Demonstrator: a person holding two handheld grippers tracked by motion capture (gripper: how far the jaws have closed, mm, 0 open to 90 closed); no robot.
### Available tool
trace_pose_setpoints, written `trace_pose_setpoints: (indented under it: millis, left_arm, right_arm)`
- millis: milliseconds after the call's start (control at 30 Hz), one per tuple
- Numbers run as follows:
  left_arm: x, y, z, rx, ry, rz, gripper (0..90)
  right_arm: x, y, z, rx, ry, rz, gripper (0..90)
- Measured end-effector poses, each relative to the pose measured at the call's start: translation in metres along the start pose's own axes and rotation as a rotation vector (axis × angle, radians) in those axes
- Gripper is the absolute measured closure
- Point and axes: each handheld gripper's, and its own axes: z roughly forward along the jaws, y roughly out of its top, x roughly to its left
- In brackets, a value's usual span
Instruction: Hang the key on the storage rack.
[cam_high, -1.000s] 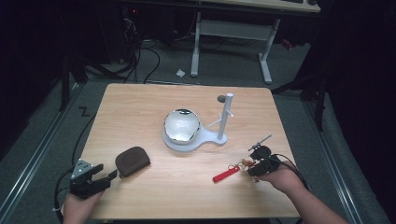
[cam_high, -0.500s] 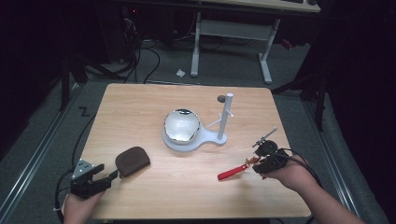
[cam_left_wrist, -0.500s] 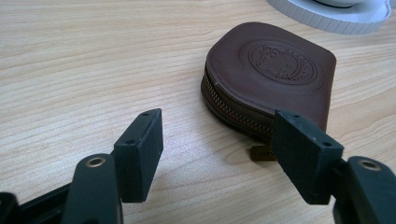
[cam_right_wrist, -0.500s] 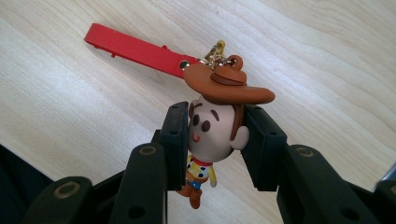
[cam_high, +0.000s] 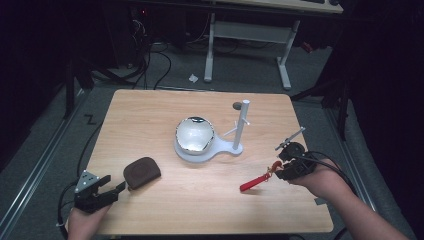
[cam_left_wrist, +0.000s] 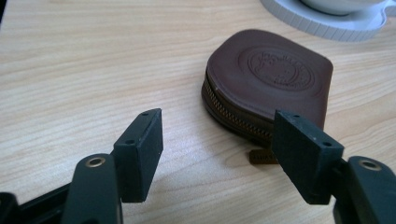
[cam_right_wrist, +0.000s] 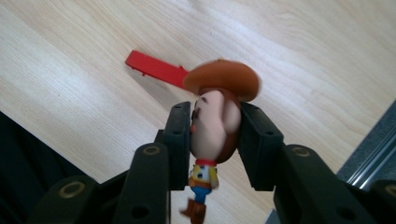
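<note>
With our right tool (cam_right_wrist: 215, 135) just closing on the cowboy toy's (cam_right_wrist: 215, 126) head, its dangling red strap (cam_right_wrist: 156, 69) below could snag the surface (cam_right_wrist: 303, 56), while our left tool (cam_left_wrist: 219, 149) stays open.

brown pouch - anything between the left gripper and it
Nothing visible. The left gripper stands open, and bare table lies between its jaws and the brown pouch, just ahead of them.

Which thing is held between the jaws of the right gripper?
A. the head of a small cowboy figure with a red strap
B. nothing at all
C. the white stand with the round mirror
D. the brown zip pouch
A: in the right gripper view the right gripper has both pads pressed on the head of the cowboy figure, whose red strap hangs beyond it.
</note>
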Motion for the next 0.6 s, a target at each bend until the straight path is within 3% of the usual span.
trace_pose_setpoints:
  millis: [133, 367, 600]
  left_arm:
    - [0.000, 0.000, 0.001, 0.005, -0.004, 0.001, 34.4]
    - [0.000, -0.001, 0.001, 0.010, -0.004, 0.001, 34.5]
    - [0.000, 0.000, 0.002, 0.012, -0.002, 0.003, 34.5]
  right_arm:
    - [0.000, 0.002, -0.007, -0.006, -0.006, -0.007, 68.8]
    - [0.001, 0.002, -0.001, -0.013, 0.012, 0.004, 69.0]
    - [-0.004, 0.005, -0.017, -0.023, 0.006, 0.014, 69.0]
